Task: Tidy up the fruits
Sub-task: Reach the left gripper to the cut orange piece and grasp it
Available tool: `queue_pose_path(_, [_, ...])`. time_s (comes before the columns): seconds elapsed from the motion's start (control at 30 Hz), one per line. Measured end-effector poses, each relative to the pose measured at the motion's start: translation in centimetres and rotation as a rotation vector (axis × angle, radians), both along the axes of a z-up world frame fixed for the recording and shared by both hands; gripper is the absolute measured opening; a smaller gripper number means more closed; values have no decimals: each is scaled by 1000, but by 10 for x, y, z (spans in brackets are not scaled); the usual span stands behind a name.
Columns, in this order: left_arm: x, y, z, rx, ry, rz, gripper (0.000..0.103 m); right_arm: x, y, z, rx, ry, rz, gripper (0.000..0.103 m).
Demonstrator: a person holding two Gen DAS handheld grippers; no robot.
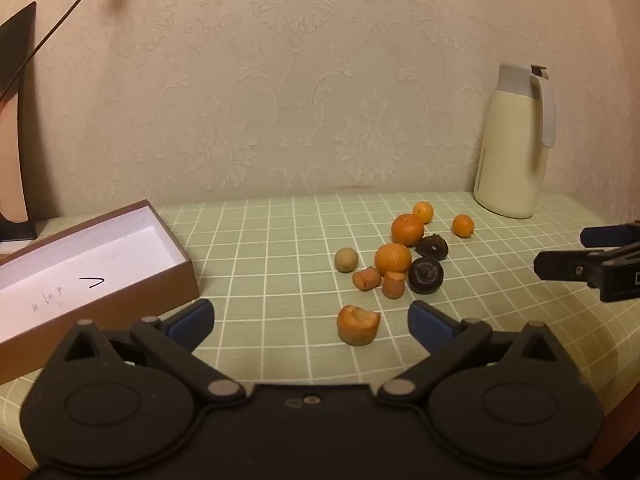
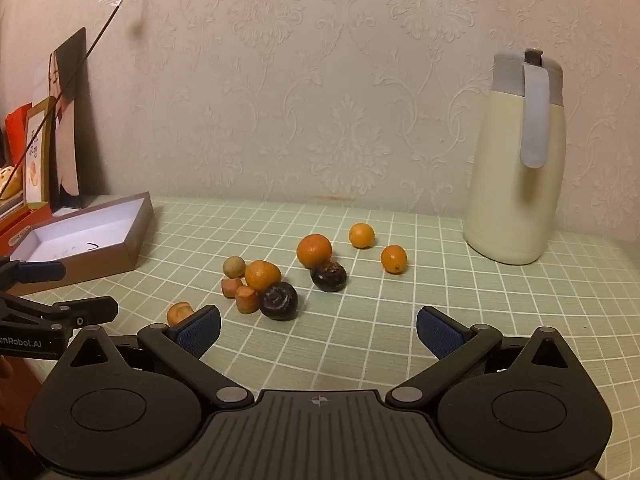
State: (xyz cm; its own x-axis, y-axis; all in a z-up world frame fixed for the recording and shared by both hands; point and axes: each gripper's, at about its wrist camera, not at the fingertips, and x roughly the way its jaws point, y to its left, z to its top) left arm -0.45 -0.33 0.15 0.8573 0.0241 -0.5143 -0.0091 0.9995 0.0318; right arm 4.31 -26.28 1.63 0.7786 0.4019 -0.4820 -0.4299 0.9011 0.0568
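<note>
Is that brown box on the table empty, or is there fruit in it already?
Empty. The brown box shows only its bare white bottom with a few pen marks; all the fruit, such as the orange, lies out on the tablecloth.

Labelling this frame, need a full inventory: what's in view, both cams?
box: 1, brown with white inside, open, table's left
oranges: 2, orange, mid-table cluster
small oranges: 2, orange, nearest the jug
dark fruits: 2, near-black, in cluster
pale round fruit: 1, tan-green, cluster's left
orange chunks: 3, two together, one apart near the left tool
jug: 1, cream with grey lid, table's right
tablecloth: 1, green grid
pictures: leaning on wall, far left
cable: 1, dark, from wall outlet
left tool: open, empty
right tool: open, empty
</note>
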Motion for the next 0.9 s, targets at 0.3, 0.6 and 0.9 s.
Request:
queue_pose_path(0.3, [12, -11, -9, -8, 31, 31, 97, 3, -11, -3, -2, 7, -51, 103])
queue_pose_path(0.6, [27, -15, -26, -37, 75, 18, 93, 19, -17, -16, 6, 50, -80, 103])
queue_pose_path(0.9, [54, -13, -51, -63, 148, 50, 64, 42, -21, -25, -22, 51, -131, 103])
